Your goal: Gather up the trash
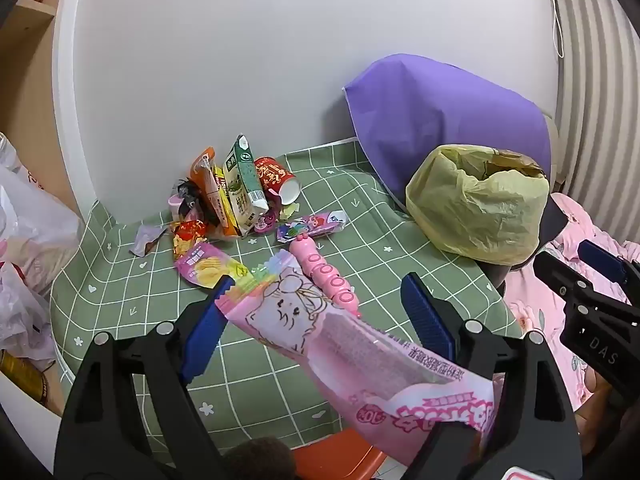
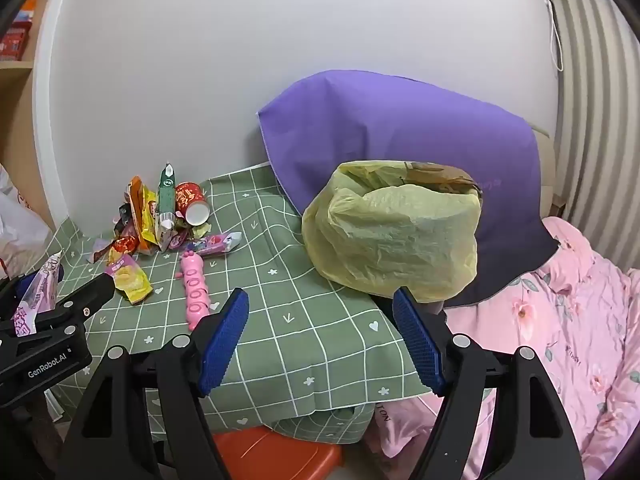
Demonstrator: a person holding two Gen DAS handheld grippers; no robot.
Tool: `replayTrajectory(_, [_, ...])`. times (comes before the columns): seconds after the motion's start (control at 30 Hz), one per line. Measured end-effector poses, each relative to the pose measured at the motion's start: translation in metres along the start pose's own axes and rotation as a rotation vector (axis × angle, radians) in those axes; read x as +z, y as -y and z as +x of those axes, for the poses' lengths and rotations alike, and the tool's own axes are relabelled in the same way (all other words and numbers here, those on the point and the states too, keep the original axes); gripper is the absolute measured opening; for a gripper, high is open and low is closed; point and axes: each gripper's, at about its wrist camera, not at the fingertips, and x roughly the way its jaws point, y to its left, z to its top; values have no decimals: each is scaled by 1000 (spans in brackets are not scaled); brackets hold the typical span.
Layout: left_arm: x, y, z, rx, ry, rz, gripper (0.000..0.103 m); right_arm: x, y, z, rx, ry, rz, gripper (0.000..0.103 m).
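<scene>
A pink snack wrapper [image 1: 344, 344] lies slantwise across my left gripper [image 1: 320, 316], whose jaws stand wide apart; the wrapper rests against the left finger and over the right one. It also shows in the right wrist view [image 2: 38, 292]. A pile of trash [image 1: 232, 196] with a green carton, a red cup and several wrappers lies at the table's far left [image 2: 160, 216]. A bin lined with a yellow bag [image 1: 480, 200] stands at the table's right [image 2: 392, 232]. My right gripper [image 2: 320, 332] is open and empty in front of the bin.
A pink toy [image 1: 326, 276] and a chips packet [image 1: 208, 266] lie on the green checked tablecloth [image 2: 304, 300]. A purple cloth [image 2: 400, 128] drapes behind the bin. Pink bedding [image 2: 560, 320] is at the right. Plastic bags [image 1: 28, 240] sit at the left. An orange stool [image 2: 276, 456] is below.
</scene>
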Motion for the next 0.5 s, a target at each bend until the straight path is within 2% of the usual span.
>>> replayTrajectory(0.5, [1,2,1,-1,4,5,80,0,-1,-1,1,1,-5,71])
